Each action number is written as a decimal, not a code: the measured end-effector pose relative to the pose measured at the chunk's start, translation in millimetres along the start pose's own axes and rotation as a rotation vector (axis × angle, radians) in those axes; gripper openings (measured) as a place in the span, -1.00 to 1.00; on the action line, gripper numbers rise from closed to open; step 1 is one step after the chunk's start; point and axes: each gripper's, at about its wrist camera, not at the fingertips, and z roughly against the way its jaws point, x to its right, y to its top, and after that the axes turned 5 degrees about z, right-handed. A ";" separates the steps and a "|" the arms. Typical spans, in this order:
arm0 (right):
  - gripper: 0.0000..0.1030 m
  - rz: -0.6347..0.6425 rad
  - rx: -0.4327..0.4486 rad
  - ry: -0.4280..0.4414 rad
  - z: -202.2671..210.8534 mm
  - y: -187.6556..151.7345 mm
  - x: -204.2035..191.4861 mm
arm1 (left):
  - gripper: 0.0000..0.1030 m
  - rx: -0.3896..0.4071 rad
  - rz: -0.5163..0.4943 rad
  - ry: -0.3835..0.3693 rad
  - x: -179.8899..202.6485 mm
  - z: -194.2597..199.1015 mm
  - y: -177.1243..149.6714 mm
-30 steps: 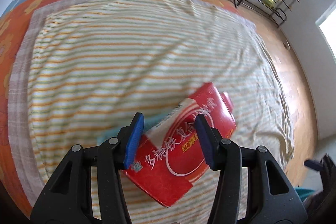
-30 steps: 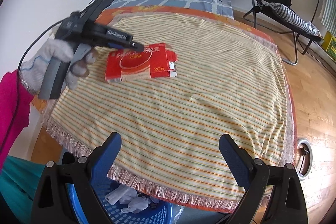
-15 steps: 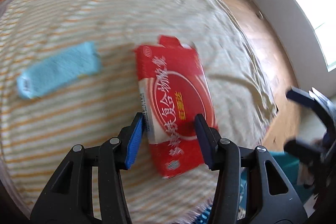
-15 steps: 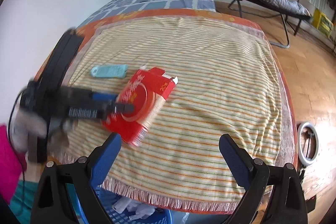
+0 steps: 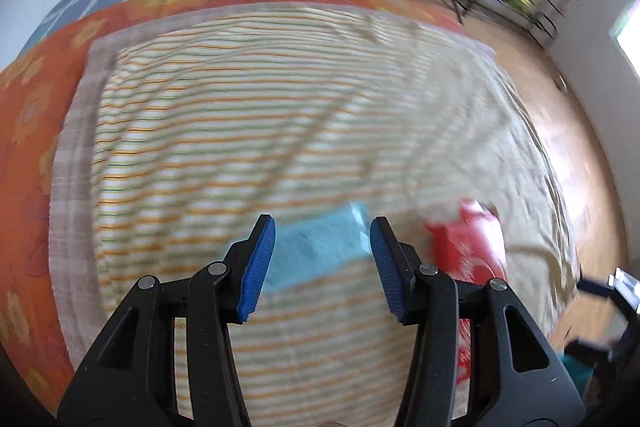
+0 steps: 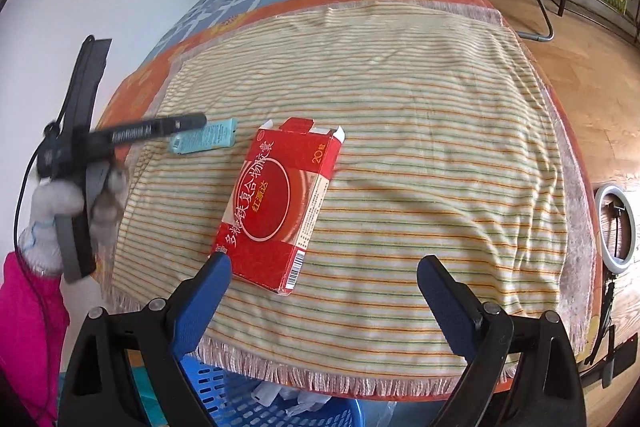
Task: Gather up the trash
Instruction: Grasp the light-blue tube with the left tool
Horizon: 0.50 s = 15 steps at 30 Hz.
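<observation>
The task looks only partly done. Some crumpled trash already lies in the blue basket (image 6: 256, 407) below the bed edge, but the red box (image 6: 280, 211) and the light blue packet (image 6: 204, 142) are not yet collected; both lie on the striped blanket (image 6: 420, 147). The left gripper (image 5: 322, 263) is spread and empty, and the packet (image 5: 316, 247) shows between its fingers. The right gripper (image 6: 324, 299) is spread wide, holding nothing, just beside the near corner of the box. Only the right view shows the basket and the printing on the box; the left view is blurred.
</observation>
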 end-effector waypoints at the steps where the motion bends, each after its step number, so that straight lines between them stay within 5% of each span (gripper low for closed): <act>1: 0.85 -0.002 -0.002 0.005 -1.0 -0.2 -0.5 | -0.02 -0.007 0.021 -0.005 -6.5 -3.1 3.0; 6: 0.85 0.001 -0.015 0.006 -8.0 2.6 -5.6 | -0.01 -0.069 0.085 -0.025 -21.0 -26.3 10.0; 15: 0.85 0.030 -0.017 0.010 -11.1 8.5 -18.3 | -0.01 -0.124 -0.041 -0.031 -4.4 -25.3 -12.9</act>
